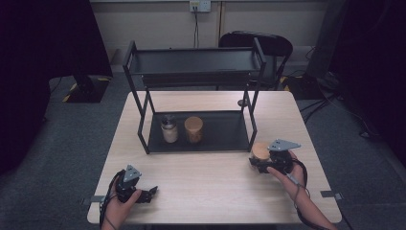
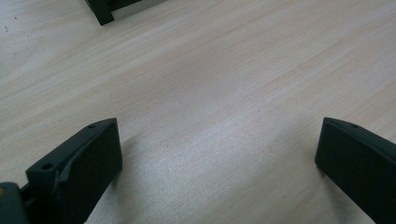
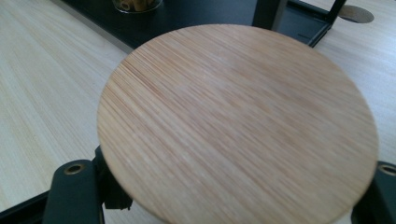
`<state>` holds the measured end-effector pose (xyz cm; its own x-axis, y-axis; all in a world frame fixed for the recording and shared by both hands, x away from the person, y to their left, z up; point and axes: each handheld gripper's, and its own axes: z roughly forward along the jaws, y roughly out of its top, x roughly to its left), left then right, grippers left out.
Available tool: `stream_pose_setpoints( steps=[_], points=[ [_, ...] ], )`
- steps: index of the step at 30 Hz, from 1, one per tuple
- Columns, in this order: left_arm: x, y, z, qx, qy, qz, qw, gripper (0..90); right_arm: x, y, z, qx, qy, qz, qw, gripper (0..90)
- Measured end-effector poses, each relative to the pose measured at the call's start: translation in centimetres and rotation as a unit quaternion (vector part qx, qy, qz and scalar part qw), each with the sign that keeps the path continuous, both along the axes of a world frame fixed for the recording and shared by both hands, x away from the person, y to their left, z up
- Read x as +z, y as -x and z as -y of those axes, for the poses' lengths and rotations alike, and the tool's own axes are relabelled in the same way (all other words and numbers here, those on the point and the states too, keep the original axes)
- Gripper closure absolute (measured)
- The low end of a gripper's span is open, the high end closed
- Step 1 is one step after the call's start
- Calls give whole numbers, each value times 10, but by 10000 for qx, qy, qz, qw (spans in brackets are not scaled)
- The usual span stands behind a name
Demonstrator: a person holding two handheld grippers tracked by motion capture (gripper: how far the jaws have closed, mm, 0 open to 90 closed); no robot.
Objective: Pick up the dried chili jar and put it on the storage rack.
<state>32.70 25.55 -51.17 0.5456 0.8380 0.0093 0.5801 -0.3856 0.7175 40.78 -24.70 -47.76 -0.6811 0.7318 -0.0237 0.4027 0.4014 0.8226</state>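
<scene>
In the right gripper view the wooden lid (image 3: 238,126) hides the jar's body beneath it and most of the right tongs (image 3: 233,186), whose jaws show as dark corners cut by the bottom edge. A jar (image 3: 136,4) on the rack is cropped by the top edge. In the high view that jar's (image 1: 194,129) contents are too small to tell.

A pale wooden worktop (image 1: 201,177) carries a black two-tier metal shelf (image 1: 196,72) at its far half. On the shelf's lower tray stand a glass jar with a metal lid (image 1: 169,128) and a wooden-lidded jar (image 1: 194,129), just beside each other. A small round disc (image 1: 242,102) lies on the worktop behind the shelf's right legs.
</scene>
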Motion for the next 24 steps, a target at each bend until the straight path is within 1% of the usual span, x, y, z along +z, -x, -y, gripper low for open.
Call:
stream_pose_setpoints(
  steps=[4,18,24],
  points=[
    [0,0,0,-1,-2,0,10000,1,2,-3,-5,32,42,-3,10000,255],
    [0,0,0,-1,-1,-1,10000,1,6,-13,-21,119,24,-69,9999,254],
    [0,0,0,0,-2,0,10000,1,6,-13,-20,116,19,-131,9998,255]
  ],
)
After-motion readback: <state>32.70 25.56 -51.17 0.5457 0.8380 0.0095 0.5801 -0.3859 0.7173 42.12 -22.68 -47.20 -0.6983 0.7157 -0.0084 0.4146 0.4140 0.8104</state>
